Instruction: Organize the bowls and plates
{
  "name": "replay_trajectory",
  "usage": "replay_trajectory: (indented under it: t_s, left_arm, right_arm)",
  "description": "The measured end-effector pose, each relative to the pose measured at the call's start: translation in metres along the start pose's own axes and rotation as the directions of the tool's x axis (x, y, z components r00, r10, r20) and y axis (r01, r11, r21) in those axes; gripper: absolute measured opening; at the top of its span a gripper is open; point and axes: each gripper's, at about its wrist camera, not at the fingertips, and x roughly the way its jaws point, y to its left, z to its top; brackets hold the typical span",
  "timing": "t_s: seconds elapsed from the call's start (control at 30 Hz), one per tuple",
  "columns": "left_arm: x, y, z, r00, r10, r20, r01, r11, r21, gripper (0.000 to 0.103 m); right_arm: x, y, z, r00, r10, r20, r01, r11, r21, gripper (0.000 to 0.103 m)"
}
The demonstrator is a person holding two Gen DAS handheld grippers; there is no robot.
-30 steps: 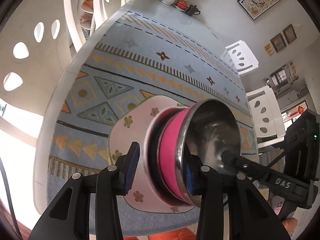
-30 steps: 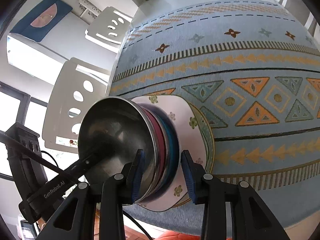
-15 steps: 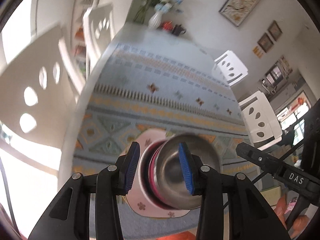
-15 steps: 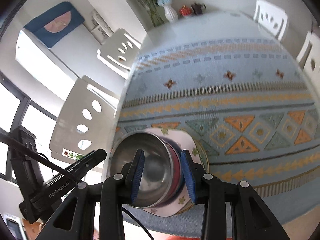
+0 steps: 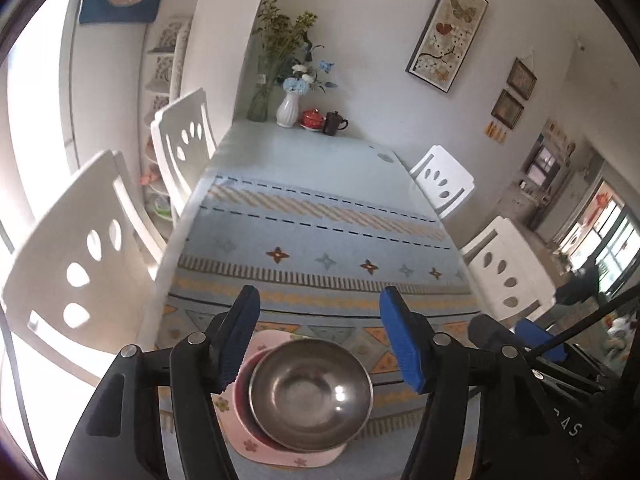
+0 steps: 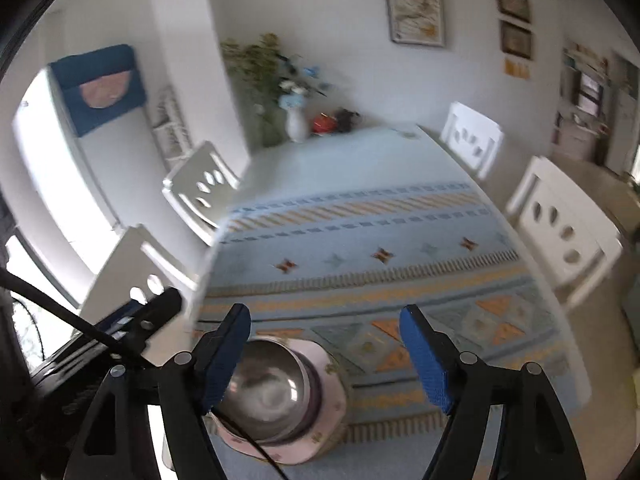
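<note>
1. Left wrist view: left gripper (image 5: 320, 336) opening, pads clear of everything, nothing held. Steel bowl (image 5: 311, 394) below and between the fingers, stacked on a dark red bowl (image 5: 243, 404) and a pink flowered plate (image 5: 276, 454), near the near edge of the table (image 5: 304, 148).
2. Right wrist view: right gripper (image 6: 325, 354) opening, empty. Steel bowl (image 6: 268, 392) below, partly behind the left finger, on the plate (image 6: 328, 400) by the table's near-left corner.

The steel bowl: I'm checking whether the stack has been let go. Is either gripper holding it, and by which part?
Nothing is held. The steel bowl sits in the stack on the pink plate; the left gripper and right gripper are above it, jaws opening and empty.
</note>
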Motion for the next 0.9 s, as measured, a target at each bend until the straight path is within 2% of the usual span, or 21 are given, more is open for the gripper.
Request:
replay_trajectory:
  t_s: [0.2,0.37,0.63,0.9]
  left_arm:
    - [0.011,-0.011,0.004,0.999,-0.044,-0.025,0.044,0.999,-0.024,0.06]
    - [0.02,-0.022,0.008,1.0,-0.011,-0.03,0.011,1.0,0.0,0.06]
    - [0.037,-0.026,0.025,0.999,-0.007,-0.046,0.005,0.999,-0.038,0.06]
    - [0.052,-0.03,0.037,0.999,0.015,-0.044,-0.016,1.0,-0.018,0.06]
  right_arm:
    - [0.011,-0.017,0.002,0.999,-0.017,-0.047,0.019,0.999,0.04,0.075]
    - [0.024,-0.017,0.007,0.998,-0.015,-0.062,0.016,1.0,0.007,0.075]
    - [0.043,-0.023,0.033,0.995,0.007,-0.1,-0.007,1.0,0.002,0.075]
    - [0.06,-0.025,0.048,0.993,0.019,-0.116,-0.019,1.0,-0.003,0.075]
